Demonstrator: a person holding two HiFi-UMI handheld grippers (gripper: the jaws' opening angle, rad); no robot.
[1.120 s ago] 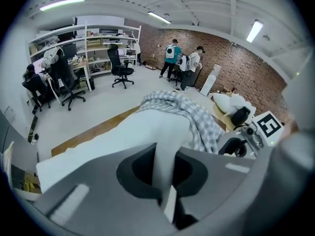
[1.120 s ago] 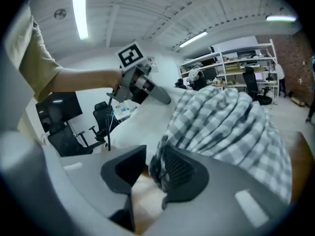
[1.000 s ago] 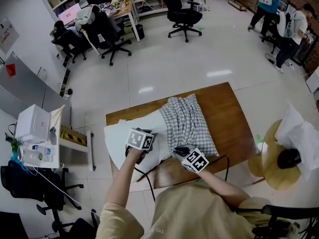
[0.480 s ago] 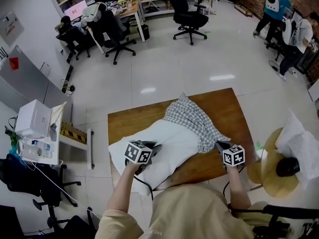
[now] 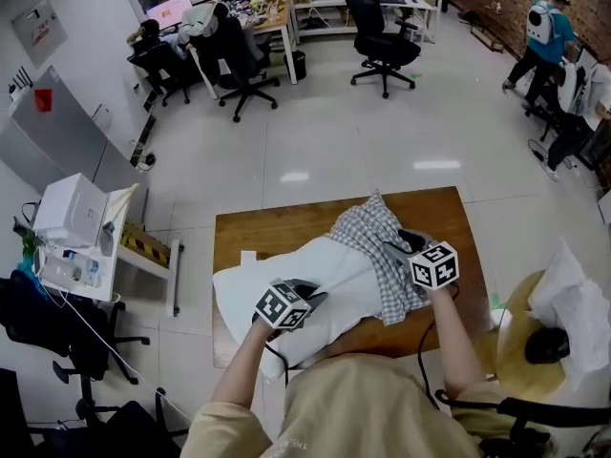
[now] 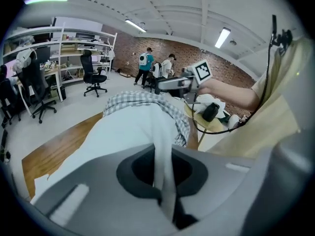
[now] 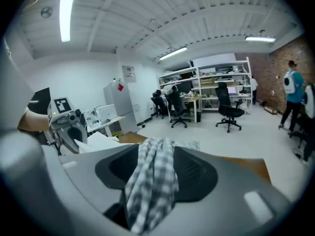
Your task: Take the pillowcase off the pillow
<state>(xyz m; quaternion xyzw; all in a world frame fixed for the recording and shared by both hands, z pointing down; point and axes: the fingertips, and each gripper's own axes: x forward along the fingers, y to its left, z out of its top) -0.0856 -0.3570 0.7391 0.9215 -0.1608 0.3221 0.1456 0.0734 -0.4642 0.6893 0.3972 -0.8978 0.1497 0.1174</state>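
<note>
A white pillow [image 5: 315, 275] lies across the wooden table [image 5: 258, 232]. The grey checked pillowcase [image 5: 372, 237] covers only its far right end, bunched up. My left gripper [image 5: 310, 299] is at the pillow's near left part, shut on a pinch of the white pillow fabric [image 6: 162, 146]. My right gripper [image 5: 399, 248] is raised over the bunched pillowcase. Its jaws have just been opening, and a thick fold of checked cloth [image 7: 150, 176] hangs loosely between them. In the left gripper view, the right gripper [image 6: 172, 84] shows beyond the pillowcase [image 6: 142, 100].
Office chairs [image 5: 382, 41] and desks stand across the floor beyond the table. A small stand with a white box [image 5: 67, 213] is at the left. At the right, a round wooden stool [image 5: 535, 327] holds a white bag. People [image 5: 549, 36] stand far right.
The right gripper pulled the pillowcase out to the right, then swung up and back over the bunched cloth. More white pillow is bare. The left gripper shifted slightly right with the pillow.
</note>
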